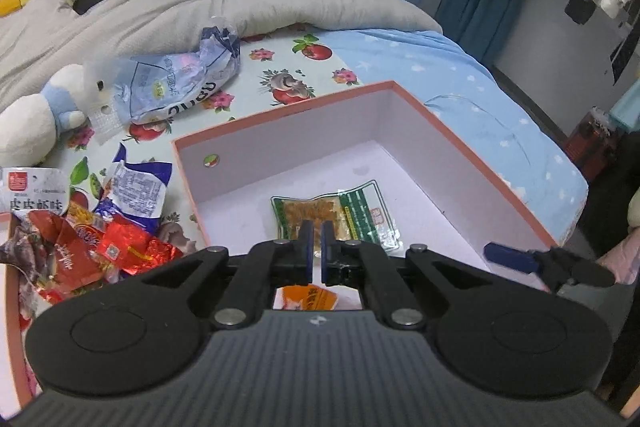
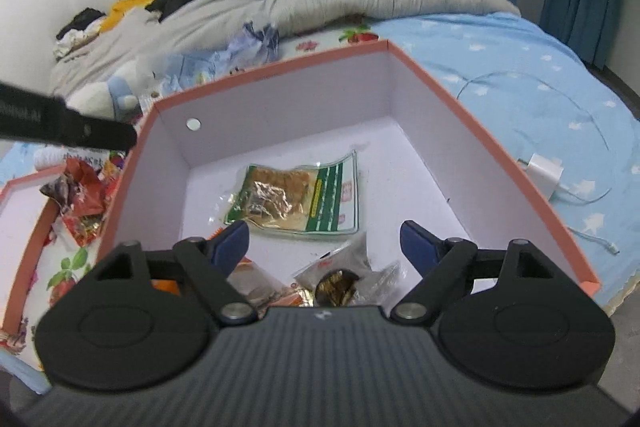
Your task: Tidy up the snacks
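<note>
A pink-rimmed box (image 1: 280, 115) with a white inside lies on the bed; it also shows in the right wrist view (image 2: 460, 99). A clear green-edged snack pack (image 1: 352, 211) lies flat on its floor, seen too from the right (image 2: 296, 195). My left gripper (image 1: 317, 247) is shut and empty above the box's near part, over an orange packet (image 1: 308, 301). My right gripper (image 2: 324, 247) is open over the box, above a clear packet with dark snack (image 2: 344, 275). Its fingertip (image 1: 508, 257) shows in the left view.
Red and blue snack wrappers (image 1: 100, 239) lie piled left of the box, partly in a box lid (image 2: 24, 195). A large blue-white bag (image 1: 180, 83) and a plush toy (image 1: 36, 115) lie behind. A white charger with cable (image 2: 544, 171) lies right of the box.
</note>
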The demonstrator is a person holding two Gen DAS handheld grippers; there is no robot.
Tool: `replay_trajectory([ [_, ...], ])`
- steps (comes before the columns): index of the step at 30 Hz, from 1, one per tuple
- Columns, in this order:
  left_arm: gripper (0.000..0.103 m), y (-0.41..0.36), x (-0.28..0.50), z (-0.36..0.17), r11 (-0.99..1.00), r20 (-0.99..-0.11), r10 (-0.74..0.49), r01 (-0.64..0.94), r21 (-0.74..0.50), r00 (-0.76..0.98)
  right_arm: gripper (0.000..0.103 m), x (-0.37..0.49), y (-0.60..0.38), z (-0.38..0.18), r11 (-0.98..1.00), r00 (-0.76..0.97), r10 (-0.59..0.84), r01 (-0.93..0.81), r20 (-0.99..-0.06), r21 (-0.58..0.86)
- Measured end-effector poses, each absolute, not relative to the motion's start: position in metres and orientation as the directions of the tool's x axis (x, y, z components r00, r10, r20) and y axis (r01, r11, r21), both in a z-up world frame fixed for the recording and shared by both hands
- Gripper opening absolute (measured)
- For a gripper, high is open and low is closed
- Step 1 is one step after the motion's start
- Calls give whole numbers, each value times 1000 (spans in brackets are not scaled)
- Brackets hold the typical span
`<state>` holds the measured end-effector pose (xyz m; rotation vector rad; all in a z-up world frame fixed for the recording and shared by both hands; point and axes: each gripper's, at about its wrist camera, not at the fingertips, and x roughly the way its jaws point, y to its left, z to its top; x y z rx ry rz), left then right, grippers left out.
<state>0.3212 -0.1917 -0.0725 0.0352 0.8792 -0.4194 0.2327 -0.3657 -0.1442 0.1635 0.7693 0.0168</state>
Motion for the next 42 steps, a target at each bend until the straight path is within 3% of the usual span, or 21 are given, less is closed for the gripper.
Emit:
replay_trajectory([
  [6, 3, -173, 288, -63, 927, -722, -338, 345, -146, 603, 84, 205, -357, -128, 984, 765, 80, 42, -639, 173],
  [12, 14, -151, 257, -56, 928, -691, -347, 341, -152, 635, 84, 175, -342, -110, 983, 806, 98, 12, -584, 183],
  [14, 26, -143, 246, -52, 929, -679, -346, 338, -151, 647, 84, 165, -338, -104, 982, 818, 108, 1, -565, 188],
  [16, 46, -135, 236, -50, 931, -669, -344, 334, -149, 659, 84, 156, -333, -99, 983, 829, 112, -10, -548, 186],
  [20, 59, -119, 216, -45, 936, -657, -331, 323, -138, 677, 84, 141, -327, -93, 979, 843, 131, -26, -521, 204],
  [22, 77, -112, 202, -41, 942, -646, -310, 316, -112, 697, 84, 132, -324, -92, 976, 848, 139, -29, -511, 217],
  [25, 91, -96, 180, -34, 951, -613, -290, 291, -100, 735, 84, 118, -317, -91, 973, 849, 158, -45, -505, 227],
  [30, 99, -78, 149, -31, 965, -593, -249, 250, -82, 766, 84, 98, -304, -88, 967, 851, 190, -77, -489, 241],
  [42, 99, -38, 72, -44, 981, -581, -194, 155, -118, 791, 84, 50, -271, -96, 959, 821, 250, -137, -514, 247],
])
